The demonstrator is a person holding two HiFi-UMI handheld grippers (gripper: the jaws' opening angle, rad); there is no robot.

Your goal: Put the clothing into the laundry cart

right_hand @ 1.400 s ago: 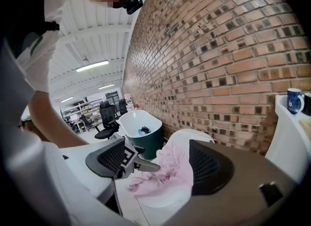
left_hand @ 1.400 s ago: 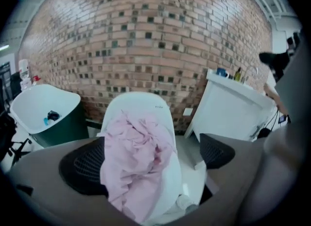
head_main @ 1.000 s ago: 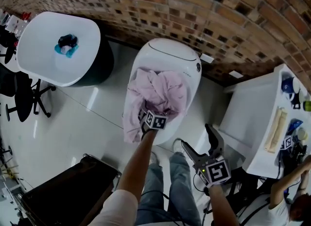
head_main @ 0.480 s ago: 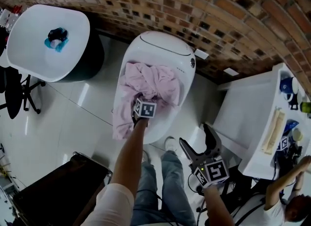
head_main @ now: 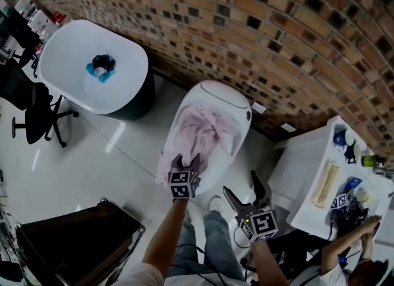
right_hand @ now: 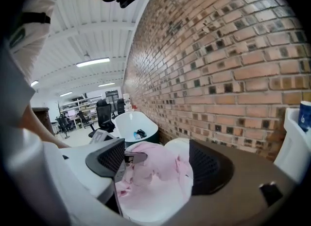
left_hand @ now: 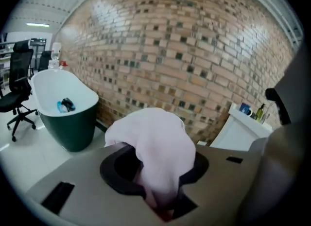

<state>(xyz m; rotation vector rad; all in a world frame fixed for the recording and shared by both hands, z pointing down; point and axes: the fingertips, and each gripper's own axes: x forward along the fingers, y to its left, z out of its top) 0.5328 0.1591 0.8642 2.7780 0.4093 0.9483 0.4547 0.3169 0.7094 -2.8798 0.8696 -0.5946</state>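
While one pink garment (head_main: 203, 132) drapes over one white tub (head_main: 237, 103) (a second tub (head_main: 68, 51) stands beyond), the left gripper (head_main: 186, 160) has just closed its fingers on it; the right gripper (head_main: 243, 187) holds its fingers wide, empty. One black cart (head_main: 74, 242) stands near.

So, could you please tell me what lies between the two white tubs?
Only bare, shiny floor, as the head view shows, separates the dark-based tub from the near tub holding the pink clothing.

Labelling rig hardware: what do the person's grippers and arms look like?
The left gripper and right gripper each have black jaws on a grey body and a cube of black-and-white square markers. Pale short sleeve on the left arm.
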